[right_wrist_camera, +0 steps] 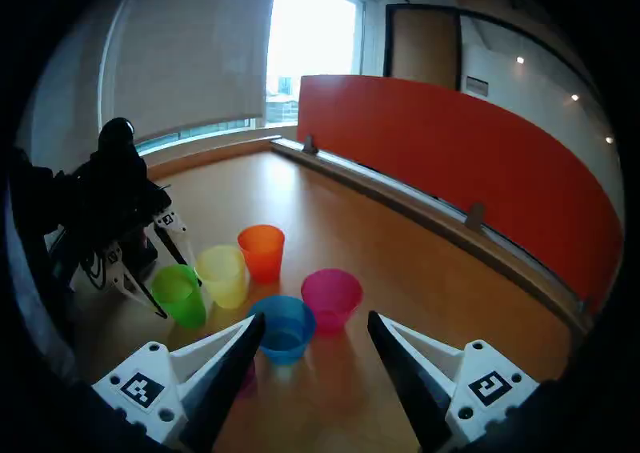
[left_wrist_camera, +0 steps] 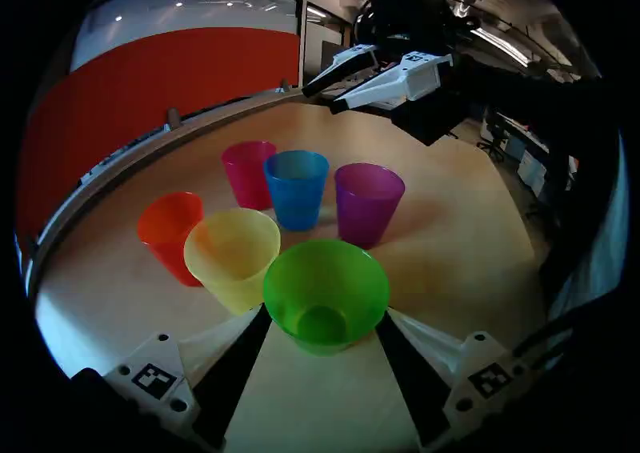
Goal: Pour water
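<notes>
Green cup (left_wrist_camera: 324,289) inside left tool (left_wrist_camera: 320,315) — grip unclear | yellow cup (left_wrist_camera: 232,257) just beside | right tool (right_wrist_camera: 314,317) apart, blue cup (right_wrist_camera: 282,329) ahead

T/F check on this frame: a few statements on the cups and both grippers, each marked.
1. The green cup sits between the left gripper's fingers. True.
2. The right gripper holds the blue cup. False: it is open and holds nothing.
3. The blue cup stands between the pink cup and the purple cup. True.
4. The yellow cup lies on its side. False: it stands upright beside the green cup.
5. The orange cup stands next to the purple cup. False: it stands beside the yellow cup, across the group from the purple one.
</notes>
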